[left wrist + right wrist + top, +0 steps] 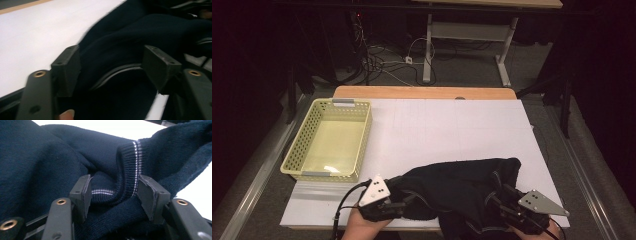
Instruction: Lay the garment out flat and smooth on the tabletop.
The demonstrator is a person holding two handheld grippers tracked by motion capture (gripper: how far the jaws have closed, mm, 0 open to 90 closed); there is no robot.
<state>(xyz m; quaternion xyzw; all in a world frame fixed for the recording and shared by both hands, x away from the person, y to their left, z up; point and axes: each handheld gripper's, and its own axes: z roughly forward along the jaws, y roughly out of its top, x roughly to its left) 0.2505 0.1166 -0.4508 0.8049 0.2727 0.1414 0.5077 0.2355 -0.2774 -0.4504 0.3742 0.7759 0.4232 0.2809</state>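
Note:
A dark navy knitted garment [457, 185] lies bunched on the white table sheet [452, 130] near the front edge. My left gripper [398, 201] sits at the garment's left end. In the left gripper view this gripper [111, 67] stands open, with dark cloth and a pale-edged hem [112, 73] lying between its wide-set pads. My right gripper [499, 200] is at the garment's right end. In the right gripper view it [113, 192] is shut on a folded ribbed band with thin white stripes [127, 170], and both pads press on the cloth.
A pale yellow perforated basket [297, 145] stands at the table's left side with nothing in it. The wooden table edge [422, 92] runs along the back. Beyond it are a desk frame [504, 60] and floor cables [382, 60].

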